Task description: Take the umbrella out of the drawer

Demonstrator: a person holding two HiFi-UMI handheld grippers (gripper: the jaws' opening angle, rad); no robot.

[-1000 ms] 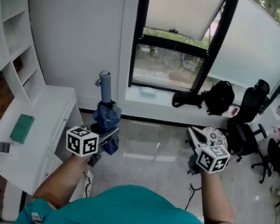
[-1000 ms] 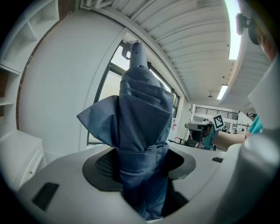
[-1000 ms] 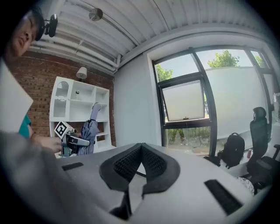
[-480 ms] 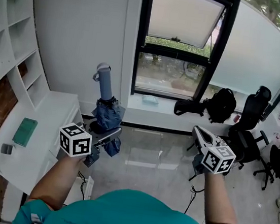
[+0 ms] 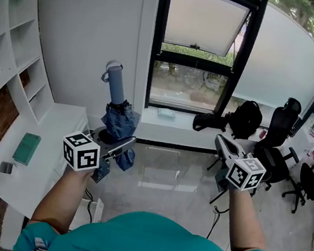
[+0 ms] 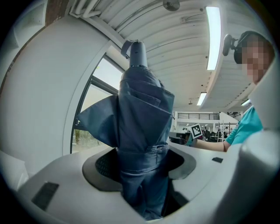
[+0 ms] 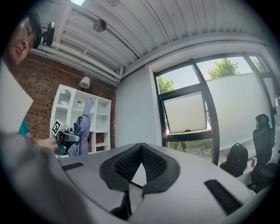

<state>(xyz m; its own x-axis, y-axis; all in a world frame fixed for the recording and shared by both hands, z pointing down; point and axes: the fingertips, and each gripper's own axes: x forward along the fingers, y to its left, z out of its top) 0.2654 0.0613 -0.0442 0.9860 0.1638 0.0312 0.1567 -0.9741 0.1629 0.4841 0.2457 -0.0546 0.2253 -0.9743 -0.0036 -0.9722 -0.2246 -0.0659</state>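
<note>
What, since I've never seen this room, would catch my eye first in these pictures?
A folded blue umbrella stands upright, handle on top, clamped in the left gripper in front of the white wall at the left. The right gripper is at about the same height on the right, jaws together and empty. Behind them stands a tall black-framed window, with a black backpack on the ledge below it.

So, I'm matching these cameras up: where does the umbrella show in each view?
Head view: umbrella upright, left of centre.
Left gripper view: it fills the middle, upright.
Right gripper view: it is small, at far left.
Shared landmark: the black-framed window.
</note>
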